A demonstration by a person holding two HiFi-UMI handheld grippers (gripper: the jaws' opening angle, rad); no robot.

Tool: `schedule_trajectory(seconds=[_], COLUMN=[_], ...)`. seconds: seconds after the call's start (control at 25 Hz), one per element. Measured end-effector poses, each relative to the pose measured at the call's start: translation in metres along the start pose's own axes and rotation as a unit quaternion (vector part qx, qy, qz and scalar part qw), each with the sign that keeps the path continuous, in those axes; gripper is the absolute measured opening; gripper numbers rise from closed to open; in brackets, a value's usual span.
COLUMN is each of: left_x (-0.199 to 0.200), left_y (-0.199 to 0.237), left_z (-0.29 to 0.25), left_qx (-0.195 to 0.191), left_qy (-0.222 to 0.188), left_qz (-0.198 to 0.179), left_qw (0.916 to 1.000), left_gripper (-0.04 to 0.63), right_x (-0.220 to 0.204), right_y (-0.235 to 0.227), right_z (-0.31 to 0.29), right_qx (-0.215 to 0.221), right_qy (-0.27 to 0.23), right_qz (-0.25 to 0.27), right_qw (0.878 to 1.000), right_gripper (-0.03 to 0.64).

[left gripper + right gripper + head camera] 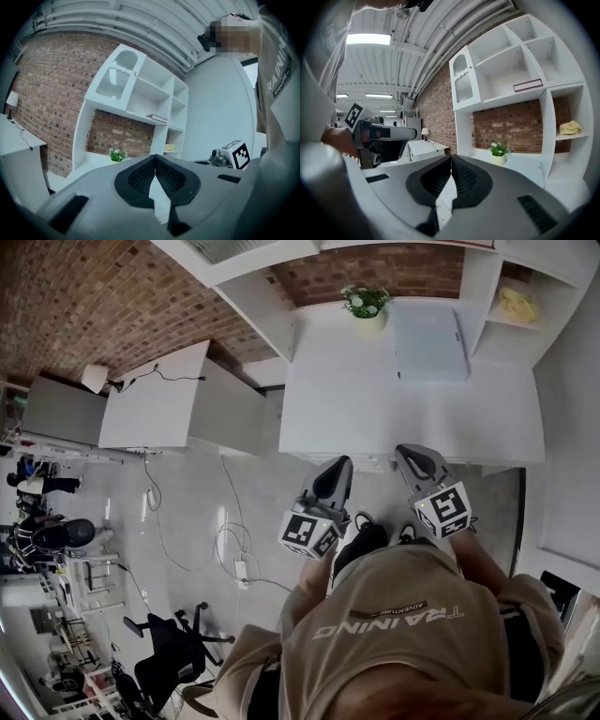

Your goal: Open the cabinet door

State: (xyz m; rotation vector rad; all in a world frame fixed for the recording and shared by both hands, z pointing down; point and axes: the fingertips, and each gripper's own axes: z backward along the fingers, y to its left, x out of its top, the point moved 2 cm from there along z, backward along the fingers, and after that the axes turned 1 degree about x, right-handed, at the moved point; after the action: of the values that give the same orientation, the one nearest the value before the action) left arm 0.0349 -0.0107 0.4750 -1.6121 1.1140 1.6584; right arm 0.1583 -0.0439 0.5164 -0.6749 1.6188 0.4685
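A white shelf unit stands over a white counter. Its upper cabinet door has an arched ribbed-glass pane, is closed, and also shows in the left gripper view. My left gripper and right gripper hover side by side at the counter's front edge, well below that door. Both point roughly level toward the shelves. The left gripper has its jaws together with nothing between them. So does the right gripper.
A potted plant and a flat white box sit on the counter. A yellow cloth lies in a right-hand shelf; a red book lies higher up. To the left stands a white desk. Cables trail on the floor.
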Motion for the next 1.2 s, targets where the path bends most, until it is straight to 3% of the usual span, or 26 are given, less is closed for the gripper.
schedule_trajectory(seconds=[0.16,0.32,0.52,0.72,0.96,1.2], left_x=[0.014,0.052,0.045,0.027,0.028,0.024], left_y=[0.030,0.053,0.092,0.145,0.171,0.199], left_z=[-0.004,-0.016,-0.003,0.001,0.011,0.001], left_qx=[-0.018,-0.051,-0.072,-0.053,-0.045,-0.014], left_qy=[-0.012,-0.043,-0.027,-0.010,-0.019,-0.017], left_qz=[0.010,-0.010,-0.014,0.002,-0.007,0.006], left_qw=[0.9997,0.9977,0.9970,0.9985,0.9988,0.9997], left_gripper=[0.008,0.008,0.008,0.008,0.008,0.008], right_x=[0.007,0.028,0.037,0.023,0.037,0.047], right_y=[0.006,0.004,0.021,0.038,0.039,0.033], right_z=[-0.004,-0.024,-0.060,-0.093,-0.127,-0.172], right_qx=[-0.034,-0.061,-0.087,-0.085,-0.079,-0.039], right_qy=[0.010,0.013,0.008,0.029,0.027,0.014], right_qz=[0.002,0.022,0.023,0.016,0.029,0.030], right_qw=[0.999,0.998,0.996,0.996,0.996,0.999], right_gripper=[0.014,0.014,0.014,0.014,0.014,0.014])
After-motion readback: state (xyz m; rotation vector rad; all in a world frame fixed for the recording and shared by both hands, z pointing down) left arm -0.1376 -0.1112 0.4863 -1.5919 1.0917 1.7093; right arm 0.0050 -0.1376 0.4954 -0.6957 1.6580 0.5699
